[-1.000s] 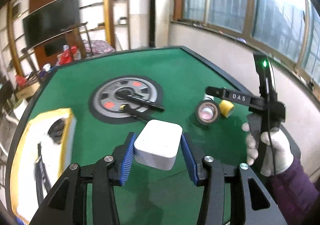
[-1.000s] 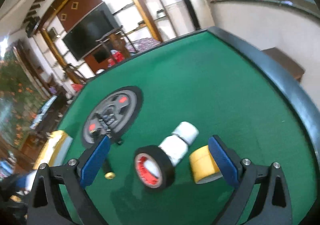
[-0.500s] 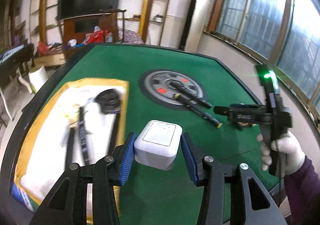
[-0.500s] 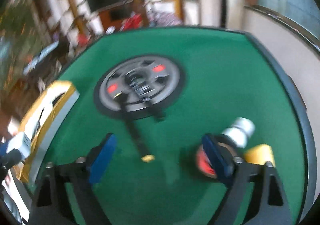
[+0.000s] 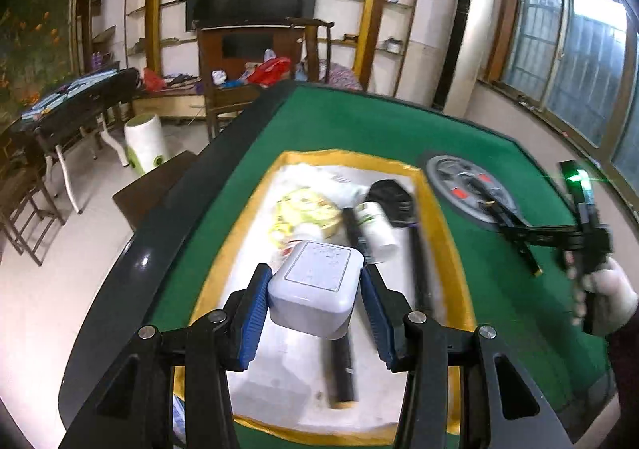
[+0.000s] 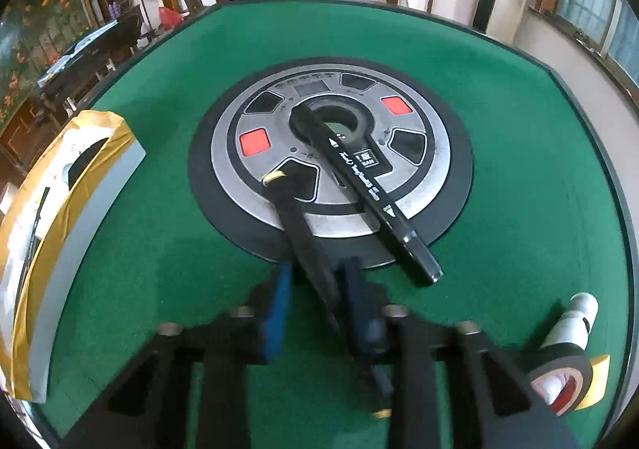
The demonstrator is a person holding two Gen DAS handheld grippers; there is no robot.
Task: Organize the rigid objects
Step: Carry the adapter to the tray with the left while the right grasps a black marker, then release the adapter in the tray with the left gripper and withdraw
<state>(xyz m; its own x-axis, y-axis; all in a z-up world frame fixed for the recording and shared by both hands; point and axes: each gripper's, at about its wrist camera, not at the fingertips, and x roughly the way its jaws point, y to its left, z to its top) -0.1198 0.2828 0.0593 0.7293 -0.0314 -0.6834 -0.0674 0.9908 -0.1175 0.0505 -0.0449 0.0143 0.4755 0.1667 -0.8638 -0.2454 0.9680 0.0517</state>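
My left gripper (image 5: 315,303) is shut on a white rounded box (image 5: 316,291) and holds it above the yellow-rimmed tray (image 5: 449,249), which holds a white bottle (image 5: 375,225), black sticks and a yellow packet. My right gripper (image 6: 315,289) has its blue pads on either side of a black pen with yellow ends (image 6: 303,233) that leans on the round metal disc (image 6: 331,153). A second black marker (image 6: 371,189) lies across the disc. The right gripper also shows in the left wrist view (image 5: 531,237).
A black tape roll (image 6: 559,381), a yellow tape roll (image 6: 599,377) and a white bottle (image 6: 573,321) lie at the right on the green table (image 6: 519,129). The tray (image 6: 52,229) stands at the left table edge. Chairs and shelves stand beyond the table.
My left gripper has swung left with the white box, from over the bare felt to above the tray. My right gripper has moved from the tape rolls to the black pen and closed around it.
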